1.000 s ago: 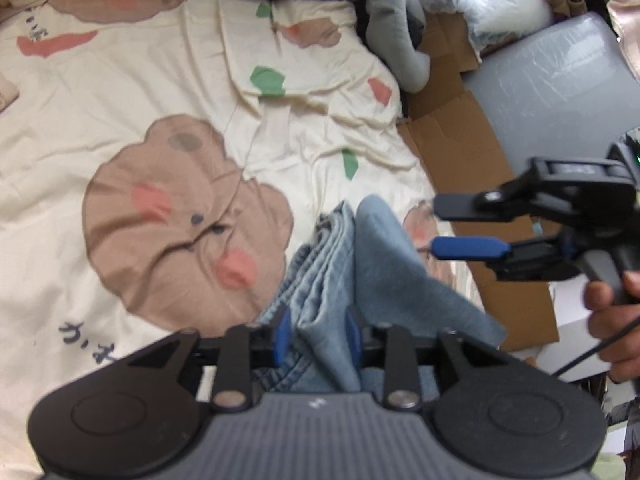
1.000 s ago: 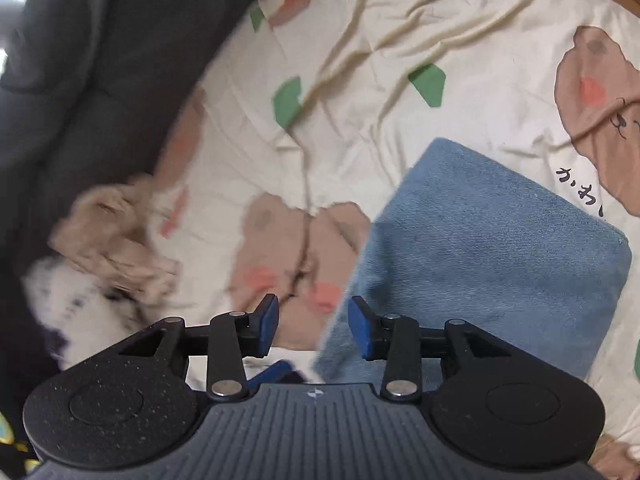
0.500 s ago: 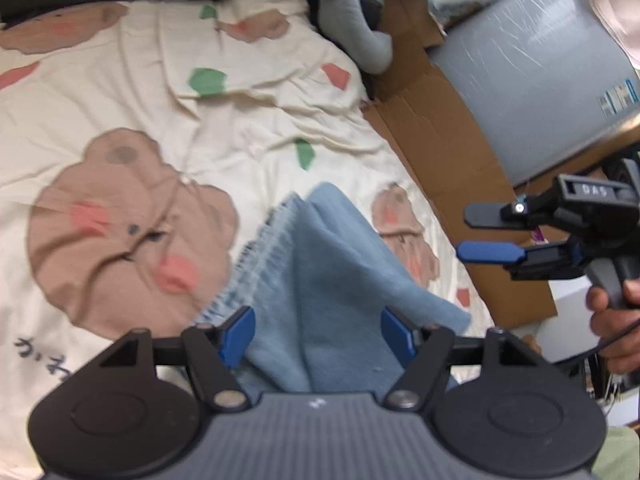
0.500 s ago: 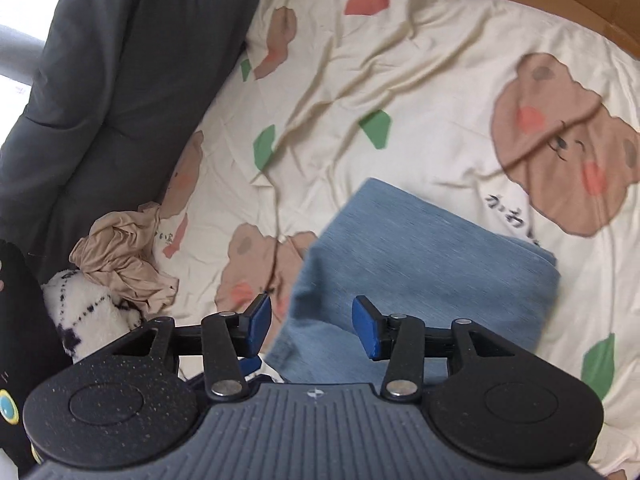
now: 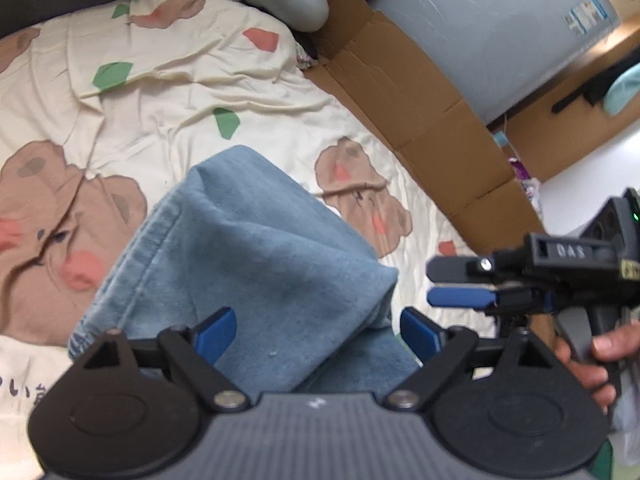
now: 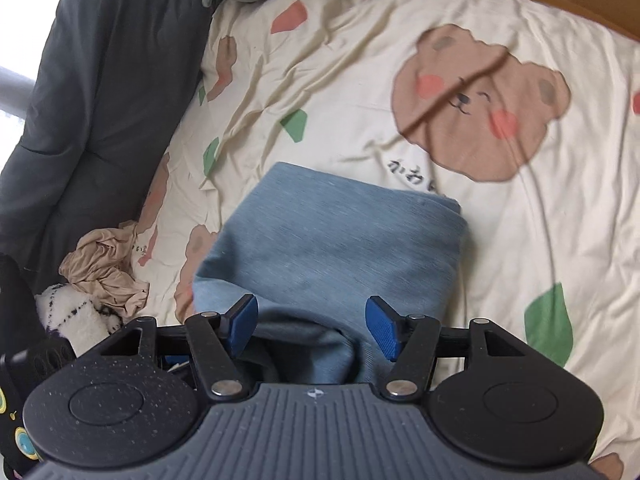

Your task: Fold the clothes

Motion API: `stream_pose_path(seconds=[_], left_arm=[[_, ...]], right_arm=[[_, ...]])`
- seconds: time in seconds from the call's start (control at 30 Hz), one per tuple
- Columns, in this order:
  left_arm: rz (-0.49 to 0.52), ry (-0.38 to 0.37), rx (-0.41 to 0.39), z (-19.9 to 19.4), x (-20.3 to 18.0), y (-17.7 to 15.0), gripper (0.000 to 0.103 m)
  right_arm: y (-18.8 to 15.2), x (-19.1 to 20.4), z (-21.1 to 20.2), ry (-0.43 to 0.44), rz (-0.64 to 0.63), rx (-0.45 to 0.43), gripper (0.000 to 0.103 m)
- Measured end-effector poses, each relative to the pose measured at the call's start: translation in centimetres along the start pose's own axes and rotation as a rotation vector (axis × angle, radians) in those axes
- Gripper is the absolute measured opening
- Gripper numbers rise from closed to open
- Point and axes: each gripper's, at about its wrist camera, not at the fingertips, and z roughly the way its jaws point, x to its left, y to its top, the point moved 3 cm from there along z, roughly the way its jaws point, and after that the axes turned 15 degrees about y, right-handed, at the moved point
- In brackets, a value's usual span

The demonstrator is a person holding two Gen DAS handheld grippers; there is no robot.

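Just opening both jaws, left gripper [image 5: 316, 330] and right gripper [image 6: 312, 326] standing apart over released folded jeans [image 6: 336, 248] lying on the bed [image 6: 520, 240]; beyond, leaving tan garment [image 6: 104, 272] seemingly unfolded.

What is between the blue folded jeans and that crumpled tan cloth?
Only bare cream bear-print bedsheet lies between the folded blue denim jeans and the crumpled tan cloth, seen in the right wrist view.

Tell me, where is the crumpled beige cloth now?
In the right wrist view the crumpled beige cloth lies at the left, on the bear sheet beside the dark grey cushion.
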Motion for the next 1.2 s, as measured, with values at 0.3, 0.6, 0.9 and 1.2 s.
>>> stream_pose_path(seconds=[0.3,0.6,0.9,1.2], left_arm=[[0.042,0.118,-0.020,1.0,-1.0,-0.2,0.075],[0.027,0.146,-0.047,-0.7,-0.9,0.2,0.040],[-0.046,0.148,-0.066,-3.0,1.2,0.8,0.010],[-0.183,0.153,-0.044,-4.3,6.0,-0.2,0.009]], right_arm=[[-4.8,-3.5,-0.1,0.080,-0.049,-0.046,0.066],[-10.2,-3.8,-0.2,0.176,-0.075,-0.126,0.067],[-11.9,-1.6,2.1,0.143,-0.237,-0.084,0.034],[-13.7,-0.6,2.4,0.178,-0.317,-0.021,0.025]])
